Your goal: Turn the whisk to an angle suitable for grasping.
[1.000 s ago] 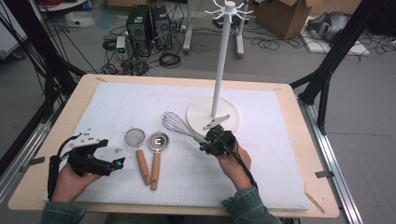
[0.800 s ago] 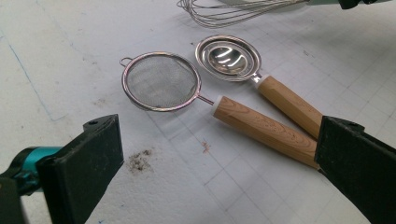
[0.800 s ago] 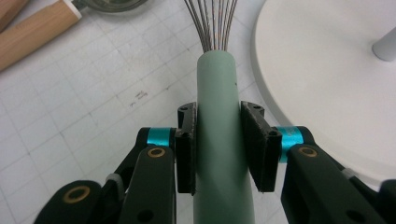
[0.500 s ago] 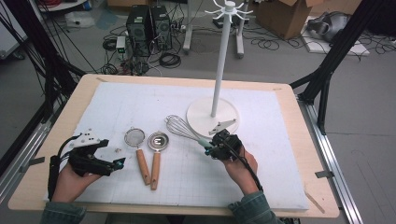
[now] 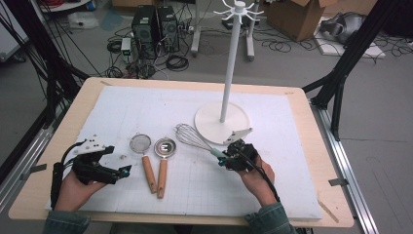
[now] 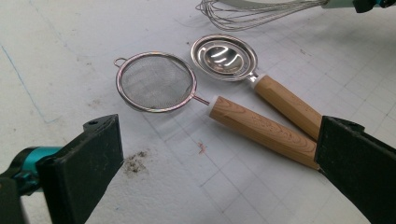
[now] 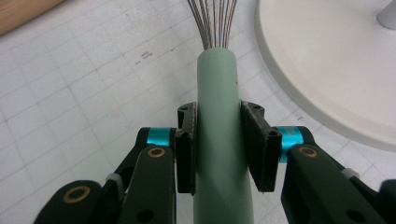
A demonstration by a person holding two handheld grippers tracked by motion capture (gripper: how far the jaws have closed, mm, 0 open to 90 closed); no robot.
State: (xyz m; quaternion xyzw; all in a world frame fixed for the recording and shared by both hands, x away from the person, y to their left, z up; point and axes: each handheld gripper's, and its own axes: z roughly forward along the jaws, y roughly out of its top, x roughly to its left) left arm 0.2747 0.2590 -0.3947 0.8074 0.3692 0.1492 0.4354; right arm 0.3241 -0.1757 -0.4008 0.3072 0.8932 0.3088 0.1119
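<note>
The whisk (image 7: 217, 140) is pinched at its green handle by the right gripper (image 5: 225, 159), near the tabletop's middle. The left gripper (image 5: 122, 171) is held spread wide near the left edge.

Counted on the white mat: three kitchen utensils, one stand, two grippers.

One wire whisk (image 5: 191, 137) with a pale green handle is counted, along with one mesh strainer (image 5: 140, 144) and one slotted metal spoon-shaped utensil (image 5: 165, 147); two wooden handles are seen, one on each of the latter two. One white hook stand (image 5: 223, 120) on a round base is counted. Two hand-held grippers are present, one left gripper (image 5: 125, 170) and one right gripper (image 5: 220, 161), each with two black jaws. One white mat (image 5: 287, 165) is laid on one wooden table (image 5: 331, 195).
</note>
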